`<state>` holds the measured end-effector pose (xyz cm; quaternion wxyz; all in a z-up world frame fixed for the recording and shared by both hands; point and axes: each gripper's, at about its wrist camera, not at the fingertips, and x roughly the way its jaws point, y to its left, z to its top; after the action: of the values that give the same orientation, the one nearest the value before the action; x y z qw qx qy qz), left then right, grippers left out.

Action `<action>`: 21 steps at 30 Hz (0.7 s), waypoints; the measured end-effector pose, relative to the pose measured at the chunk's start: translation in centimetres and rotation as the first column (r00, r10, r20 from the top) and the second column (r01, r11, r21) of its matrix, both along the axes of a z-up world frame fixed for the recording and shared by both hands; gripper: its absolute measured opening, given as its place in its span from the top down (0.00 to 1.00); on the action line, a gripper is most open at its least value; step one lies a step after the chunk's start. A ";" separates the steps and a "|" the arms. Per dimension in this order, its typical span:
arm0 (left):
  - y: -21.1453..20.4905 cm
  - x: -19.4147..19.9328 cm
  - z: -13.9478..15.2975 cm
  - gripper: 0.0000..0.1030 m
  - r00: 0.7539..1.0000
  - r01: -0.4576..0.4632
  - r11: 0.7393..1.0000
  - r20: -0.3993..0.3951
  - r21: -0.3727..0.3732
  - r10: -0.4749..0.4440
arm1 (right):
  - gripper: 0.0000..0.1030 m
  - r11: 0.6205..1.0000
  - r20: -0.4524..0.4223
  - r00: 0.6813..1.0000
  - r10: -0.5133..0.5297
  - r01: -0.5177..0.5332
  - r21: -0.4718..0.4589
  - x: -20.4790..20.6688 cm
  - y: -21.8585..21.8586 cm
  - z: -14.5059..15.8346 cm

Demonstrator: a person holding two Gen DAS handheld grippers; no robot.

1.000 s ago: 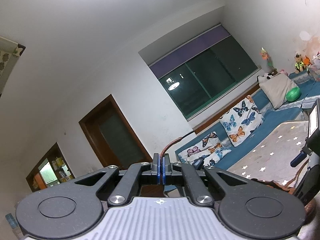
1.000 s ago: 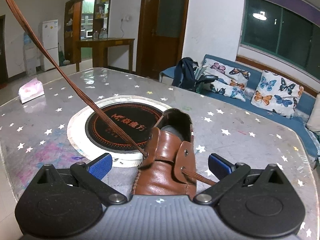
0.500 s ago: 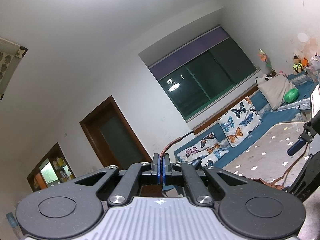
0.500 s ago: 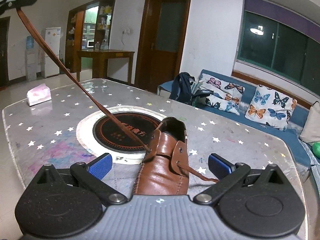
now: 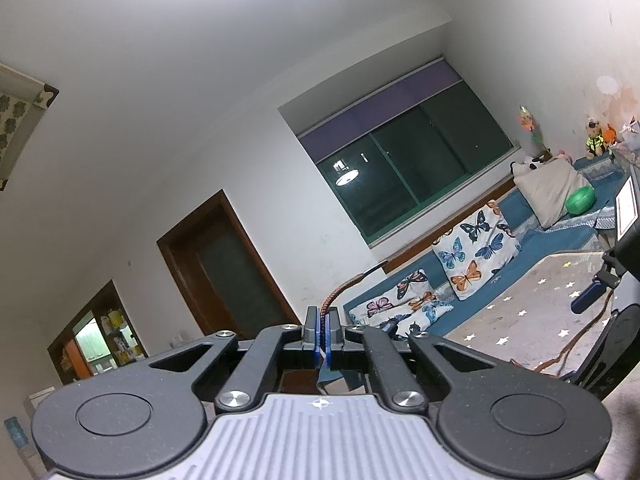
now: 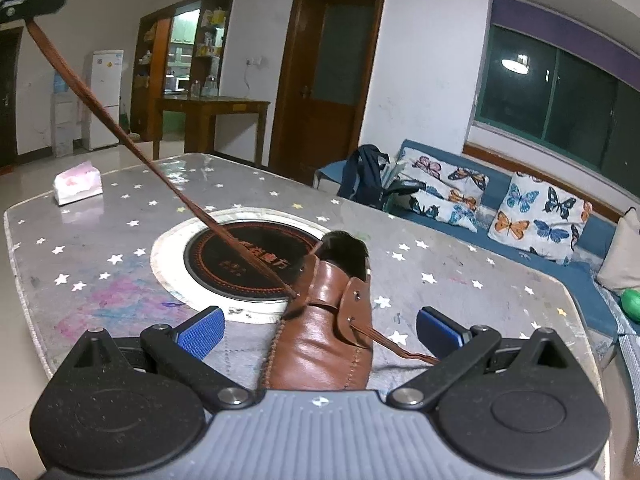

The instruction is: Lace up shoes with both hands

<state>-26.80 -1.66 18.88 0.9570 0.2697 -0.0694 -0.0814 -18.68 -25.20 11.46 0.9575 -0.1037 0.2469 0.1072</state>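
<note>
Shoe: I see a brown leather shoe [image 6: 320,336] lying on the table [image 6: 460,264], toe toward my right camera, its opening facing the far side. I take it as my landmark.
Table: grey cover with white stars; a round dark plate [image 6: 236,256] with orange lettering is set into it, just left of the shoe and beyond it.
Right gripper [image 6: 320,330]: jaws spread wide, one blue pad on each side of the shoe's front part, neither touching the leather. Nothing pinched.
Left gripper [image 5: 322,336]: jaws pressed together on the brown lace [image 6: 120,136]. In my left view the lace end curls up out of the closed pads [image 5: 319,340]. In my right view this gripper sits high and far left of the shoe.
Lace, long run: taut, straight from the left gripper down across the round plate to the shoe's left eyelet flap.
Lace, other end: comes out of the right eyelet flap and lies slack on the table beside the shoe, toward my right pad.
Tissue pack [image 6: 78,182]: on the table, far left of the shoe, well apart from it.
Beyond the shoe: a blue sofa [image 6: 592,248] with butterfly cushions to the right, a dark bag [image 6: 366,178] at its near end, a brown door [image 6: 332,68] behind.
Left view, right edge: part of my right gripper above the table; the shoe itself I cannot make out there.
</note>
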 end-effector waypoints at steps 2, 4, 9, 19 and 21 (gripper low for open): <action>0.2 0.6 0.2 0.98 1.000 -0.002 1.000 -0.001 -0.005 0.002 | 0.00 1.000 -0.011 1.000 -0.004 0.004 0.004 0.7 -0.5 -0.3; 0.4 1.2 0.4 0.98 1.000 -0.007 1.000 -0.003 -0.011 0.007 | 0.00 1.000 -0.022 1.000 -0.006 0.006 0.010 1.4 -1.0 -0.7; 0.6 2.9 1.0 0.98 1.000 -0.014 1.000 -0.008 -0.021 0.014 | 0.00 1.000 -0.070 0.998 -0.002 0.004 0.029 3.3 -2.5 -1.9; -0.8 5.7 0.3 0.98 0.996 0.017 0.999 -0.082 -0.036 -0.020 | 0.03 0.997 -0.107 0.994 -0.007 0.015 0.079 6.5 -5.3 -3.3; -1.4 6.3 -0.1 0.98 0.995 0.024 0.999 -0.101 -0.027 -0.027 | 0.04 0.995 -0.118 0.993 -0.008 0.019 0.096 7.3 -5.6 -3.6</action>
<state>-20.50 -3.03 18.78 0.9616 0.2519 -0.0252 -0.1062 -11.37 -30.80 7.87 0.9459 -0.0491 0.2982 0.1183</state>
